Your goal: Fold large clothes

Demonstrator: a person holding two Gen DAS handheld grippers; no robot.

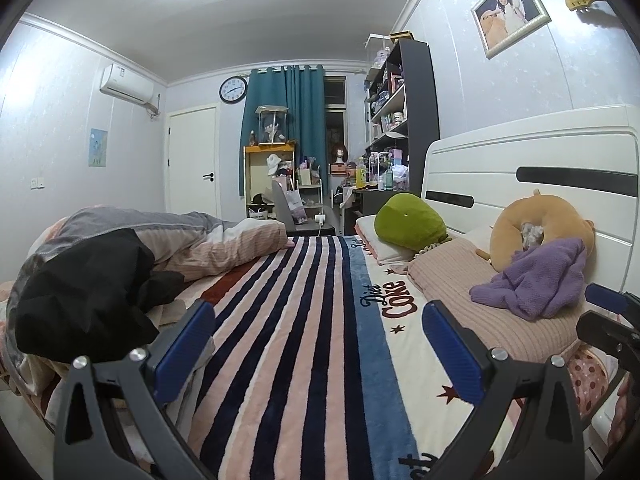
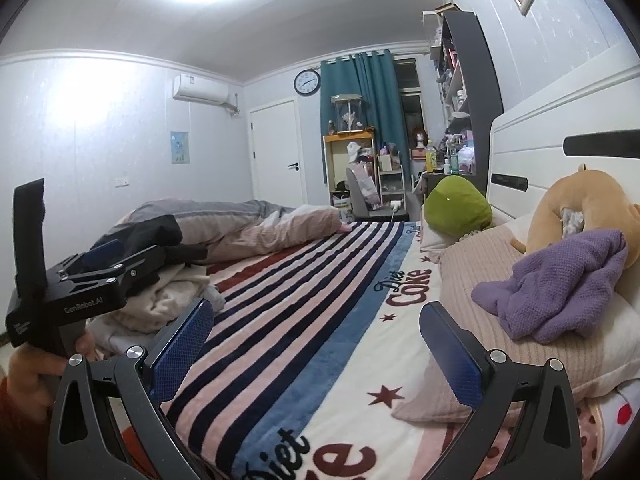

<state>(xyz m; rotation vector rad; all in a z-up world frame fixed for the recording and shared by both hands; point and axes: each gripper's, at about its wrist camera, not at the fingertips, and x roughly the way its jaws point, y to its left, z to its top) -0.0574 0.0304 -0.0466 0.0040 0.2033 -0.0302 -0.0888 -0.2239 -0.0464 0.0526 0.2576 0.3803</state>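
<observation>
A purple knitted sweater (image 1: 536,280) lies crumpled on the pink ribbed pillow (image 1: 492,312) by the headboard, also seen in the right wrist view (image 2: 560,292). A black garment (image 1: 80,296) is heaped on the bed's left side against a grey and pink duvet (image 1: 208,240). My left gripper (image 1: 318,348) is open over the striped blanket (image 1: 288,340), holding nothing. My right gripper (image 2: 316,350) is open too, low over the same blanket (image 2: 304,300), with the sweater ahead to its right. A hand (image 2: 28,368) holds the left gripper's handle.
A green plush (image 1: 412,220) and a tan neck pillow (image 1: 540,228) rest by the white headboard (image 1: 532,160). Cream bedding (image 2: 172,292) is bunched at the bed's left edge. Shelves, a desk and a teal curtain (image 1: 288,128) stand beyond the bed's far end.
</observation>
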